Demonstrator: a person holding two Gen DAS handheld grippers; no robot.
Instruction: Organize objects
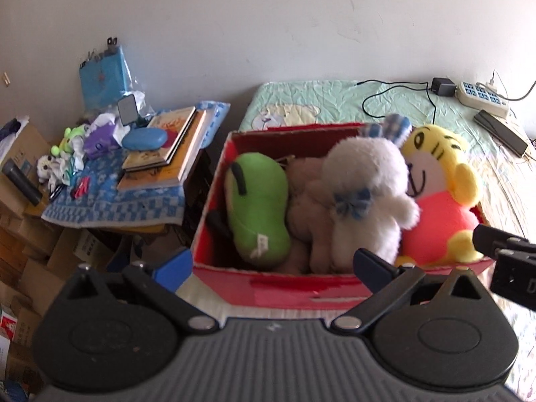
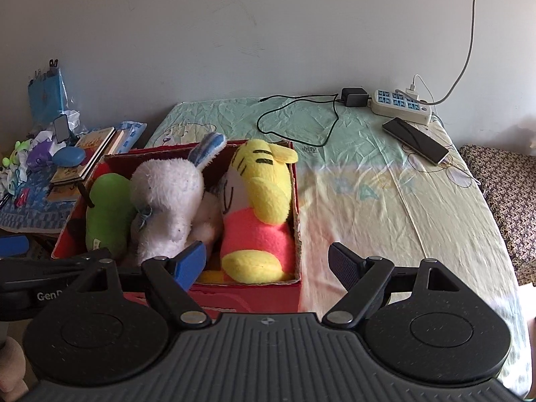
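Note:
A red cardboard box stands on the bed, packed with plush toys. Inside lie a green plush, a white rabbit, a beige plush under them, and a yellow tiger in a pink top. My left gripper is open just in front of the box's near wall, holding nothing. My right gripper is open too, its fingers straddling the box's near right corner above the tiger's foot.
The bed sheet stretches right of the box, with a power strip, a charger and black cable, and a phone at the far end. A cluttered side table with books stands left. Cardboard boxes fill the floor.

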